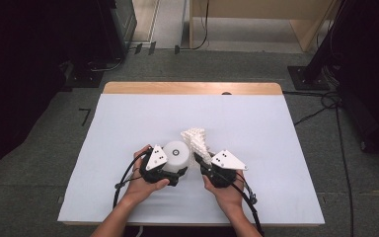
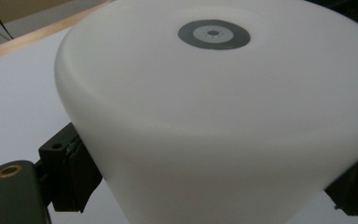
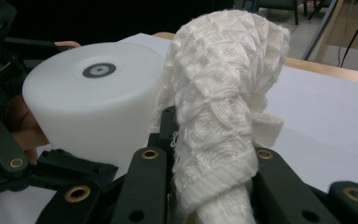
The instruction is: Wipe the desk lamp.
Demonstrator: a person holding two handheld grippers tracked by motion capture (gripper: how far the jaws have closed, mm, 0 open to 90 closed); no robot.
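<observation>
Resting near the middle of the white table, a smooth white plastic cylinder with a small grey ring mark on its flat top is seen upright, and just beside it, on its right, a white knitted cloth with a raised scale-like pattern is held bunched and lifted. In the left gripper view the cylinder's matte, rounded side is clamped between the two black jaws of the left gripper, with the pads pressed against its wall. The right gripper is closed tightly on the cloth, which is pinched into a narrow twist between the jaws and rises above them in a folded hood. Both hands are brought in from the near edge, the left hand and the right hand being held low, close together, with the grippers angled towards each other. Bare table surface is left on every side, widest towards the far wooden edge.
</observation>
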